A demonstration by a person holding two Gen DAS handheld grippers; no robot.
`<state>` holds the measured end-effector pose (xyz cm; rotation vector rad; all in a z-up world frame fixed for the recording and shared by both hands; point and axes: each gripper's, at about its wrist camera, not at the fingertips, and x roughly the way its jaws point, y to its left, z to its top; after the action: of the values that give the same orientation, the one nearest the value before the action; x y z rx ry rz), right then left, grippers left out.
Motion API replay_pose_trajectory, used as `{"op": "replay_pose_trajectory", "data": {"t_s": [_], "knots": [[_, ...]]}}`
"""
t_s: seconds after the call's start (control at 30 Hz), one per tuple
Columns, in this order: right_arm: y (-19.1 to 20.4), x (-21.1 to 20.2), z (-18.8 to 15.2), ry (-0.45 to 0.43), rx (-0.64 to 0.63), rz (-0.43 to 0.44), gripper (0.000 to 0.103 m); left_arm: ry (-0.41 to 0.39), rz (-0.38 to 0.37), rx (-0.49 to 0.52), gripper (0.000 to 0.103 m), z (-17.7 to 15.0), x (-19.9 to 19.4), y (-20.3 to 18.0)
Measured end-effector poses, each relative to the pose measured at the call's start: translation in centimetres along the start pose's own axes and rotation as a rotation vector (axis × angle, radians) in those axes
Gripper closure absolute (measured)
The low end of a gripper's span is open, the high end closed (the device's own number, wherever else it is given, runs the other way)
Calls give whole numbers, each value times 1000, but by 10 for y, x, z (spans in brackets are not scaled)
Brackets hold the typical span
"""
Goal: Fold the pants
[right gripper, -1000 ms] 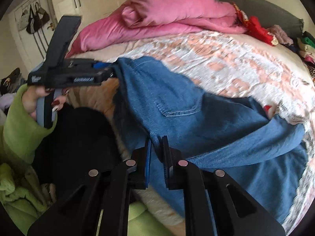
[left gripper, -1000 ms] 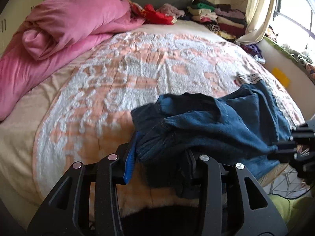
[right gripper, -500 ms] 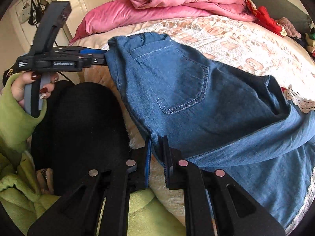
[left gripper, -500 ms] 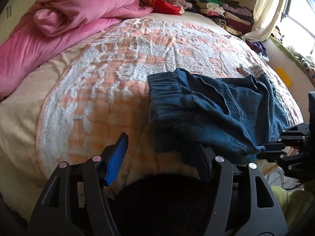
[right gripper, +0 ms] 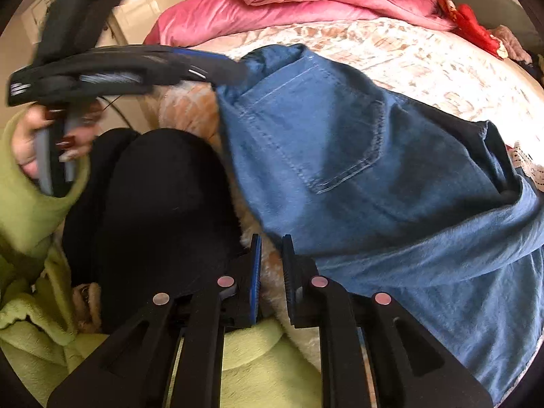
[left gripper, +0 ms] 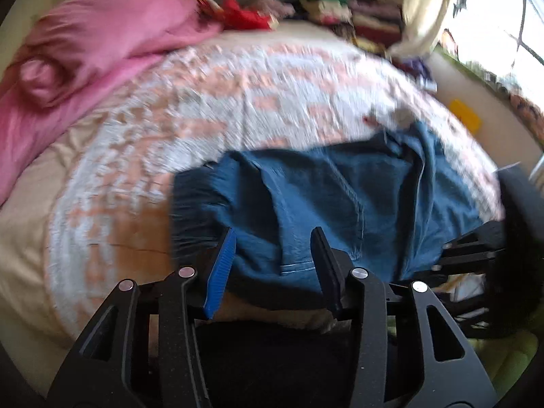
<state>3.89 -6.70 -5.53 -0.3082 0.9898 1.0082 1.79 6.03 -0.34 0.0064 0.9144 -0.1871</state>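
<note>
1. Blue jeans cloth: the pants lie bunched on the bed just ahead of the left tool.
2. The left tool's two fingers stand wide apart. The near edge of the pants sits in the space between them, but the fingers are not pressing it.
3. From the right wrist view, the tip of the left tool touches the top corner of the pants, far ahead and to the left of the right tool.
4. A hand in a green sleeve holds the left tool's handle.
5. The right tool's fingers are nearly together, with a thin gap. Only fuzzy bed cover shows in the gap.
6. The edge of the pants runs just ahead of the right tool's tips and off to its right. A back pocket faces up.
7. In the blurry left wrist view, the right tool is at the far right edge of the pants.
8. The white and orange bed cover spreads out beyond the pants.
9. A pink blanket is heaped far ahead and to the left of the left tool.
</note>
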Motion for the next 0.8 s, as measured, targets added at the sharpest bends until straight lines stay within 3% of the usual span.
{"op": "replay_pose_trajectory", "data": {"t_s": [0.07,0.17,0.27,0.47,0.6,0.7,0.8], "knots": [[2,-9,1,-25,-2,-3,90,67,-4,20,65,-1,22,-4],[-5,-28,6,-100,25,-56,81,106,0,14,65,-8,41,-1],[-25,-29,11,-127,112,-80,76,96,8,20,65,-13,44,-2],[-42,11,0,18,205,-119,74,73,4,14,65,-16,42,1],[-45,6,-2,-5,222,-97,73,46,5,0,65,-17,37,2],[-47,-10,-6,-52,221,-96,64,27,7,-8,65,-18,30,0],[-50,-33,-10,-102,235,-118,62,-5,5,-24,59,-16,16,-1]]}}
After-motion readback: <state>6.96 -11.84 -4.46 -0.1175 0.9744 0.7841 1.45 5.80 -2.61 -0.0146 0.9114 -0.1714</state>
